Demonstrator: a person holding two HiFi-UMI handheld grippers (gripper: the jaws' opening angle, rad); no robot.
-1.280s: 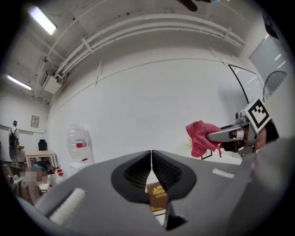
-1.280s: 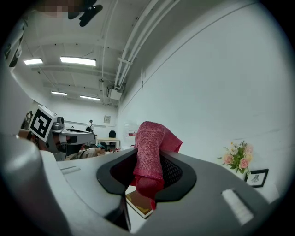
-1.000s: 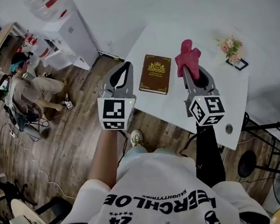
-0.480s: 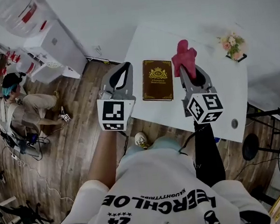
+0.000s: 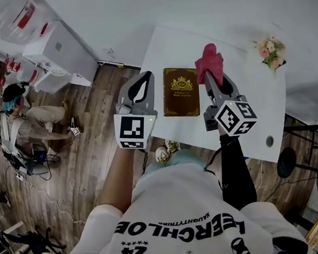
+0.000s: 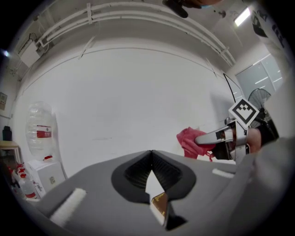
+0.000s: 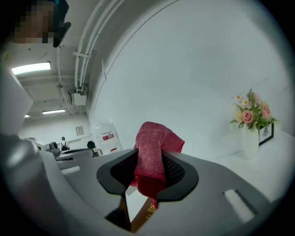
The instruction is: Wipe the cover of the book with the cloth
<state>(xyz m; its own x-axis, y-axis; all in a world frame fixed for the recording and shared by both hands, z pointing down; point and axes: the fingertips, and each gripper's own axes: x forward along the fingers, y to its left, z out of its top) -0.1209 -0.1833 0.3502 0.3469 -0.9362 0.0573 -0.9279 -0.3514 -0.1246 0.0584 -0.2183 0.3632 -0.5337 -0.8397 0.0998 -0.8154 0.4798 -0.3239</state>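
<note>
A white table (image 5: 257, 115) is seen standing against a pale wall, on a floor of dark wooden planks (image 5: 85, 174). A small vase of flowers (image 5: 270, 53) is set near the table's far right corner. A water dispenser (image 5: 58, 55) stands beside the wall to the left, and a seated person (image 5: 20, 119) is seen farther left on the floor side. A brown book (image 5: 181, 91) with a gold emblem lies flat on the table near its front edge, cover up, between the two grippers. The left gripper (image 5: 145, 76) is held just left of the book, over the table's edge, its jaws closed together with nothing between them. The right gripper (image 5: 212, 79) is held just right of the book, above the table, and a red cloth (image 5: 209, 61) is clamped in its jaws, bunched and sticking out past the tips beside the book's far right corner.
</note>
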